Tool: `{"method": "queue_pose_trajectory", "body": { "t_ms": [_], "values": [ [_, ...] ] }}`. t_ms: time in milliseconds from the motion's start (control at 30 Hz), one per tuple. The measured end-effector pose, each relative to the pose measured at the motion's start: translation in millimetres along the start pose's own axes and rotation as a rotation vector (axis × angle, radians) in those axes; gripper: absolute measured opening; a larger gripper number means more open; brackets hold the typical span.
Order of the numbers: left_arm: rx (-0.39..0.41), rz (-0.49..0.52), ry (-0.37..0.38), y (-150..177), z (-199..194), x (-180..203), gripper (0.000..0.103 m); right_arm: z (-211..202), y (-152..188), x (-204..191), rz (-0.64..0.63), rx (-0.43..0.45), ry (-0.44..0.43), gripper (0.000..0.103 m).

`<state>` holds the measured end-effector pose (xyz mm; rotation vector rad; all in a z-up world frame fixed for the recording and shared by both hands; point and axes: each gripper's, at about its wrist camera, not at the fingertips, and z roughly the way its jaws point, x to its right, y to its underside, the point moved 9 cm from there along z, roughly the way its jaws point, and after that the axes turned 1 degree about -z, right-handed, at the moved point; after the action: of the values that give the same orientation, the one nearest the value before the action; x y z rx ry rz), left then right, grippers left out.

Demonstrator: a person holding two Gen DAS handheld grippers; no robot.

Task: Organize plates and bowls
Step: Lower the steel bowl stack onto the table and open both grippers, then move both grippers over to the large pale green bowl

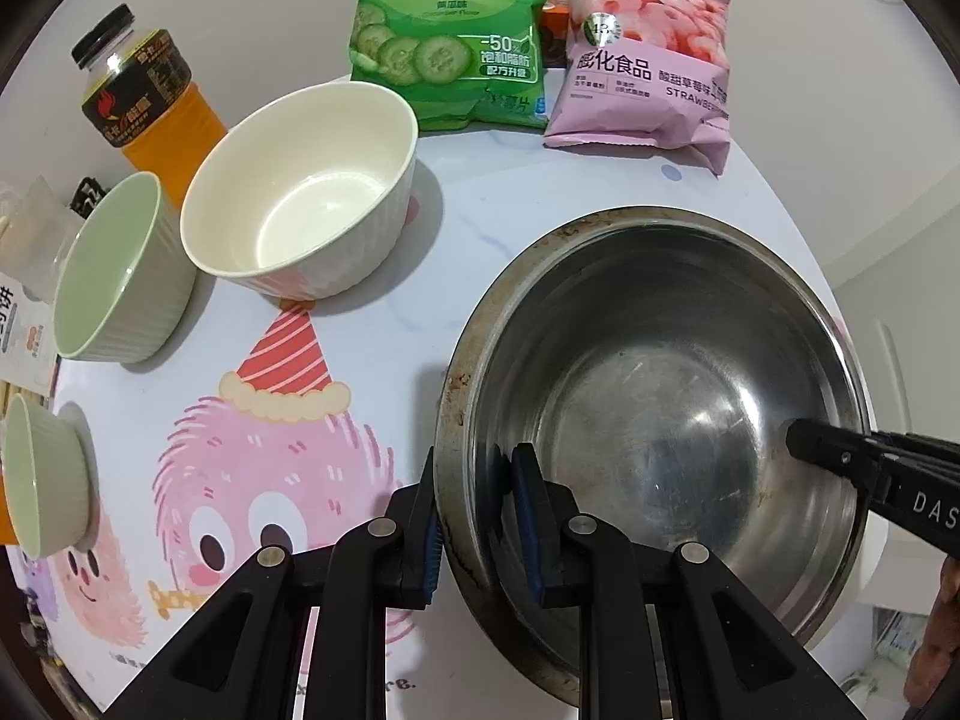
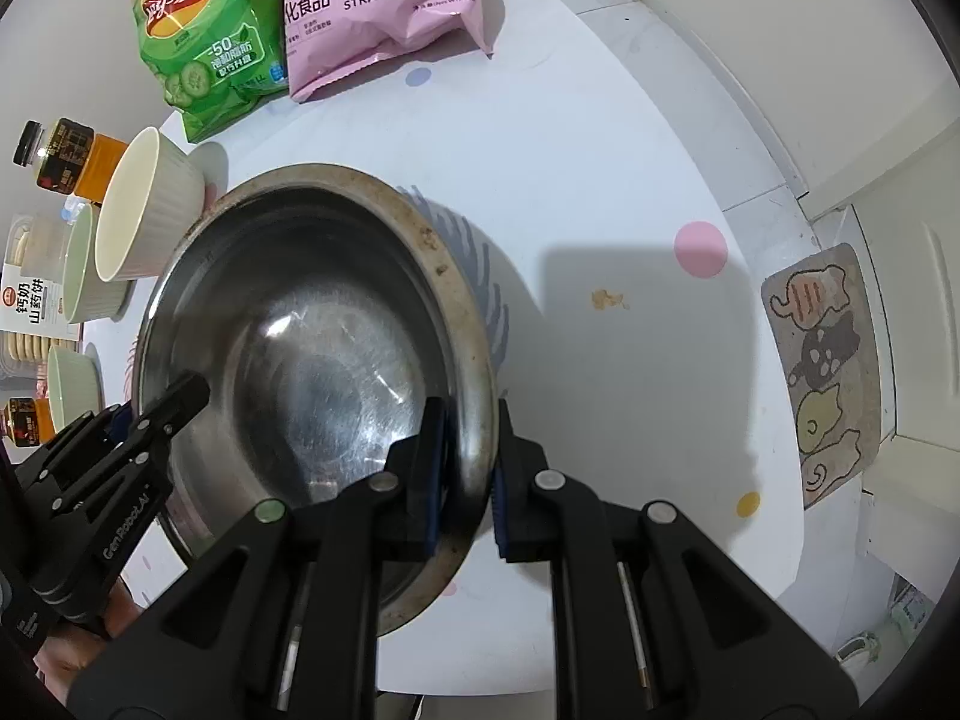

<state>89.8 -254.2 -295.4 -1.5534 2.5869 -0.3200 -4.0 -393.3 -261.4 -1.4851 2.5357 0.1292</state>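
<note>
A large steel bowl point(image 1: 660, 396) with a stained rim stands on the table near its right side. My left gripper point(image 1: 474, 480) is shut on the bowl's near-left rim, one finger inside and one outside. My right gripper point(image 2: 468, 438) is shut on the opposite rim of the same steel bowl point(image 2: 312, 360). A white ribbed bowl point(image 1: 300, 192) stands upright behind it on the left. Two pale green ribbed bowls point(image 1: 114, 270) point(image 1: 42, 474) stand further left. The white bowl point(image 2: 150, 204) and green bowls point(image 2: 84, 276) also show in the right wrist view.
A green Lay's chip bag point(image 1: 450, 36) and a pink strawberry ring bag point(image 1: 648, 54) lie at the back. An orange drink bottle point(image 1: 144, 96) stands back left. Biscuit packs point(image 2: 30, 300) sit at the left. The table's rounded edge point(image 2: 798, 324) is to the right, above a floor mat point(image 2: 822, 372).
</note>
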Motion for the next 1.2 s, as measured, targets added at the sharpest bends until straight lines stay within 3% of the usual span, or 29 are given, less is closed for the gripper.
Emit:
{"method": "queue_pose_trajectory", "body": {
  "t_ms": [100,167,200,233,267,300,433,800,1000,1200],
  "values": [
    [-0.031,-0.030,0.039,7,7,-1,0.026,3,0,3,0.013,0.005,0.001,0.017],
    [-0.064,-0.047,0.101,13,13,3,0.060,5,1,5,0.041,0.004,-0.012,0.020],
    [-0.072,-0.052,0.110,15,14,3,0.088,5,0,5,0.054,0.009,-0.023,0.029],
    [-0.067,-0.052,0.112,16,13,3,0.102,3,0,5,0.060,0.014,-0.031,0.050],
    [-0.056,-0.050,0.103,17,10,1,0.103,-1,-2,5,0.063,0.033,-0.036,0.063],
    [-0.051,-0.050,0.092,18,8,0,0.103,-5,-4,5,0.062,0.056,-0.039,0.083],
    [-0.047,-0.058,0.058,22,-4,-7,0.103,-21,-9,5,0.057,0.089,-0.031,0.102],
    [0.018,-0.058,0.056,23,-72,-19,0.103,-73,18,16,0.164,0.124,0.033,0.102],
    [0.070,-0.032,0.092,24,-109,-19,0.103,-100,29,1,0.215,0.167,0.017,0.102],
    [0.087,-0.021,0.111,20,-115,-27,0.103,-115,37,-25,0.221,0.199,-0.001,0.102]
  ]
}}
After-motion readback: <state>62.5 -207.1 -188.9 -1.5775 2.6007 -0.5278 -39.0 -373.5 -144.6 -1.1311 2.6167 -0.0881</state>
